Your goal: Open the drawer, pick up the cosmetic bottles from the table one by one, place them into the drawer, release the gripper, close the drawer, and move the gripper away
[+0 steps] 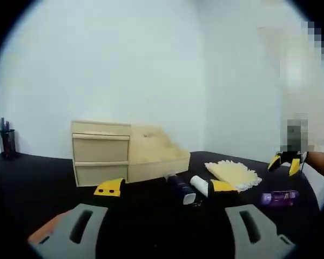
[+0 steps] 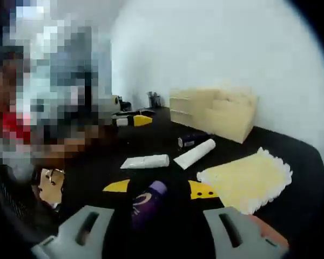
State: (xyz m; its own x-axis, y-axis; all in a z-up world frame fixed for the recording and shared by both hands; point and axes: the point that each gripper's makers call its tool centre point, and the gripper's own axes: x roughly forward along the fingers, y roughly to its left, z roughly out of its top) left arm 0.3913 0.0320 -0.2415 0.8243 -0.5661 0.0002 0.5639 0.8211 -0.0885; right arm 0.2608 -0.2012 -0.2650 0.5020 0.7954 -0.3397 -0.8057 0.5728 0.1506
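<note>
A wooden drawer unit (image 1: 101,154) (image 2: 213,112) with two shut drawers stands on the black table. My left gripper (image 1: 166,187) is open in front of it; a dark bottle (image 1: 181,189) (image 2: 191,140) and a white tube (image 1: 200,185) (image 2: 194,154) lie just beyond its jaws. A second white tube (image 2: 146,161) lies beside them. The purple bottle (image 1: 279,197) (image 2: 146,200) lies between the wide-apart jaws of my open right gripper (image 2: 159,189) (image 1: 285,163), with gaps on both sides. The left gripper (image 2: 132,120) shows far off in the right gripper view.
A yellow fringed cloth (image 1: 233,174) (image 2: 248,181) lies right of the bottles. A pen holder (image 1: 7,141) (image 2: 154,100) stands at the table's far end. An open wooden tray section (image 1: 156,154) adjoins the drawers. A hand (image 1: 321,162) holds the right gripper.
</note>
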